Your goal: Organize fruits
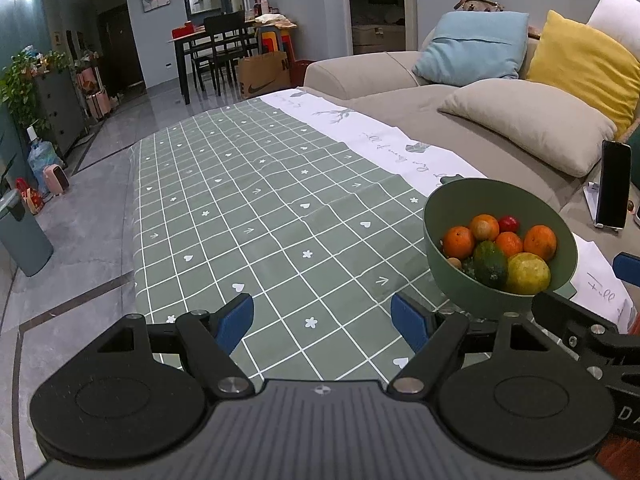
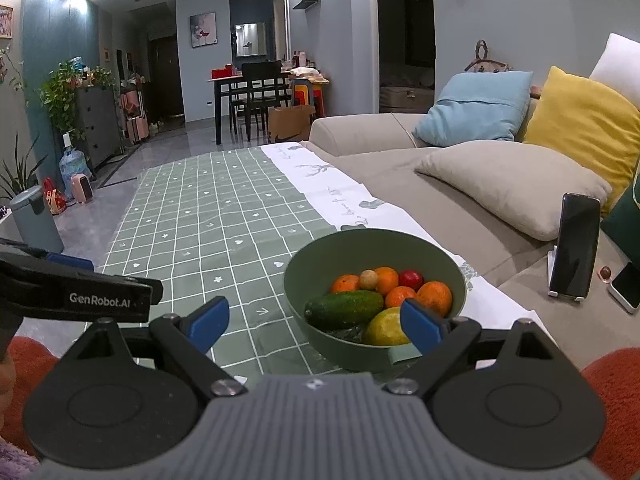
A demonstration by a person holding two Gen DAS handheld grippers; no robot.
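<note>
A green bowl stands on the checked green tablecloth near the sofa side. It holds several oranges, a dark green cucumber, a yellow-green lemon, a small red fruit and a small tan fruit. My left gripper is open and empty over the cloth, left of the bowl. My right gripper is open and empty, just in front of the bowl.
A beige sofa with blue, yellow and beige cushions runs along the right. A phone on a stand and a second phone lie on it. A grey bin stands on the floor at left.
</note>
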